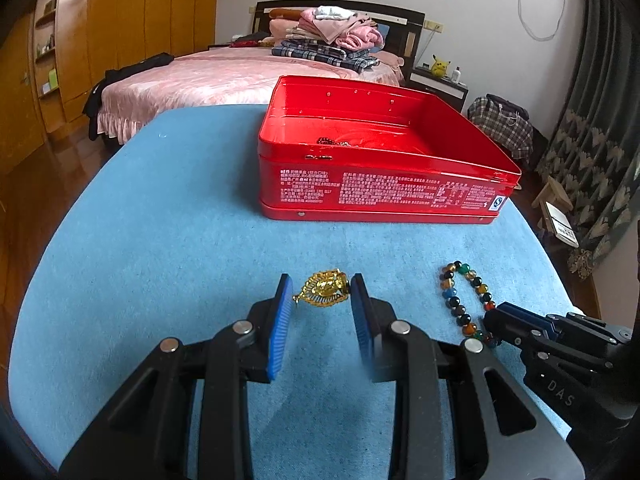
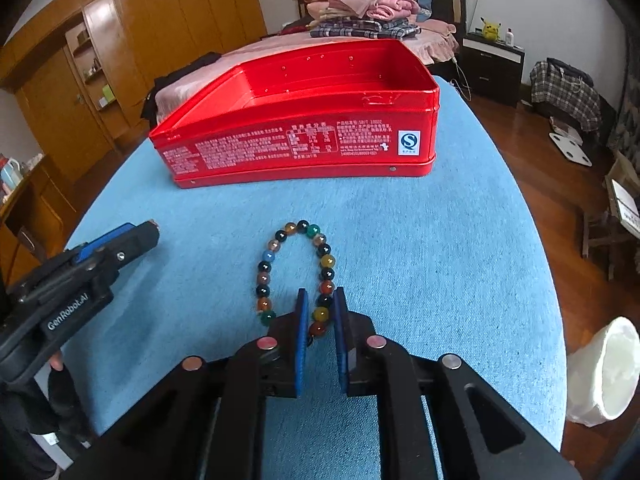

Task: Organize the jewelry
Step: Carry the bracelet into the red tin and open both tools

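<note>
Two pieces lie on the blue counter [image 1: 180, 220] before the red tin [image 1: 384, 196]; right gripper [image 2: 320, 312] fingers pinch the bead bracelet [image 2: 298, 270]; left gripper [image 1: 322, 294] fingers flank the gold pendant [image 1: 324, 286], seemingly gripping; next, lift both into the tin.

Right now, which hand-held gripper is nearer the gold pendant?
Left. The left hand-held gripper has its pads either side of the gold pendant on the blue cloth. The right hand-held gripper is off to the side, shut on the bead bracelet.
</note>
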A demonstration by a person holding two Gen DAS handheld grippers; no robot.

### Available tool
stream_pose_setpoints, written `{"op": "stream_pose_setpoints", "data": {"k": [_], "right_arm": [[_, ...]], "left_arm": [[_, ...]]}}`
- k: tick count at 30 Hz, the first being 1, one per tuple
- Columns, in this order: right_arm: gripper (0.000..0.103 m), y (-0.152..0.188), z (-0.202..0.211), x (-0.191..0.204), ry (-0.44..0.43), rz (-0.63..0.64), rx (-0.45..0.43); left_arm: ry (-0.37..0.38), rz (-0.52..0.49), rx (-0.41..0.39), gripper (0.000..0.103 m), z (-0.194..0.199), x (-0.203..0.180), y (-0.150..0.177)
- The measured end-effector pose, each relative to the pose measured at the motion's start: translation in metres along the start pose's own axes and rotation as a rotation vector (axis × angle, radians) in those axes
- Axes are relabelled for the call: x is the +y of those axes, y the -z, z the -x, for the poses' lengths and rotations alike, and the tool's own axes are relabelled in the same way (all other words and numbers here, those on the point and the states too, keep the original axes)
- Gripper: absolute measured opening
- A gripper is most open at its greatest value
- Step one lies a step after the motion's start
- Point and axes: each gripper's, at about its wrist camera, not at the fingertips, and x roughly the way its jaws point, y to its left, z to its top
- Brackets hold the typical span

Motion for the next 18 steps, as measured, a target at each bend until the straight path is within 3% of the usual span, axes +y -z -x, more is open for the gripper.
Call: {"op": "stream_pose_setpoints", "data": {"k": [10,18], "right_arm": [[0.008,-0.028,0.037,0.006,-0.031,0.032,-0.083],[0.008,-0.069,0.061,0.014,-0.030,0.106,-0.172]], "left_arm": [[0.012,0.001,-0.025,0.028,0.004,-0.003,-0.014],[0.035,0.000,-0.093,0.028,0.014,-0.008,-0.049]]}}
